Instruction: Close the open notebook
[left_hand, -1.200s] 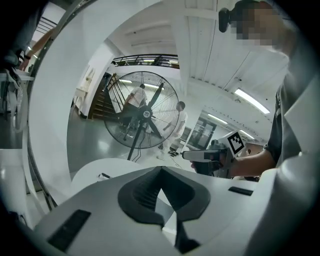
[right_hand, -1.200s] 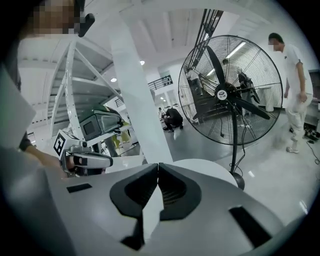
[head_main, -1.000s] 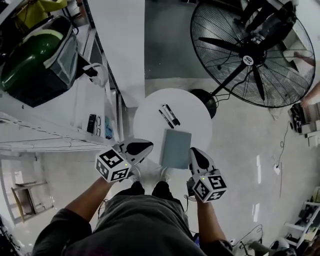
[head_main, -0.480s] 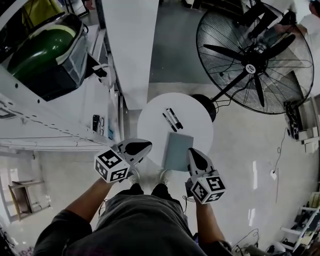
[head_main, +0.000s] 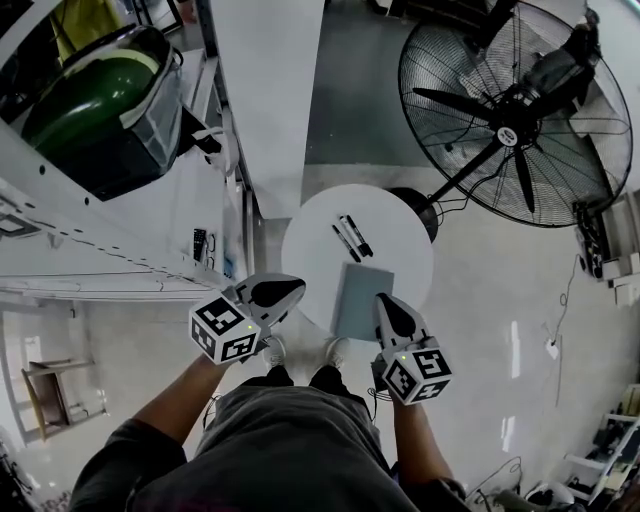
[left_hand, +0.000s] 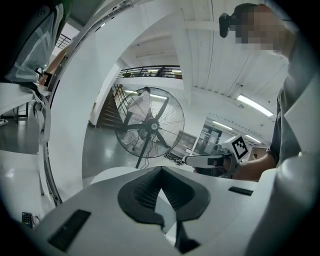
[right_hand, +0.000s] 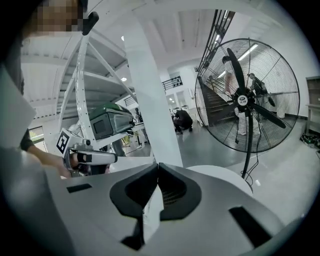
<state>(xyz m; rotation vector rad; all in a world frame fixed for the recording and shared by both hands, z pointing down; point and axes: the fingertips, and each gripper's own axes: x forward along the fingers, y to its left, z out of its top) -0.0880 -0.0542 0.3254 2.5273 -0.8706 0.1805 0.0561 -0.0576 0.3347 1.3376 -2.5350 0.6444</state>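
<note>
Notebook (head_main: 363, 298) lies shut, grey cover up, flat on the round white surface (head_main: 310, 250). It sits on the half nearest the person, and its near end reaches the surface's near edge. Two dark markers (head_main: 350, 237) lie side by side just beyond its far end, apart from it. Left tool (left_hand: 160, 170): jaws drawn together, dark pads meeting at the tip, nothing between them. In the head view it hovers at the surface's near-left rim, well apart from the notebook and pointing toward it. Right tool (right_hand: 157, 165): jaws likewise narrow, tips touching, nothing gripped. From above its nose overlaps the notebook's near-right corner; cannot tell whether it touches the cover. Both tools are held out in front of the person's waist, marker cubes toward the body, each angled slightly down. Each gripper view catches the other tool off to one side. A pair of light shoes (head_main: 272, 350) shows on the floor (head_main: 480, 300) between the tools, just short of the surface. A large black pedestal fan (head_main: 515, 115) stands beyond the surface to the right, its round base just beside the surface's far-right rim. A white pillar (head_main: 265, 90) rises beyond the surface to the left. A green object (head_main: 90, 105) sits on racking at far left.
</note>
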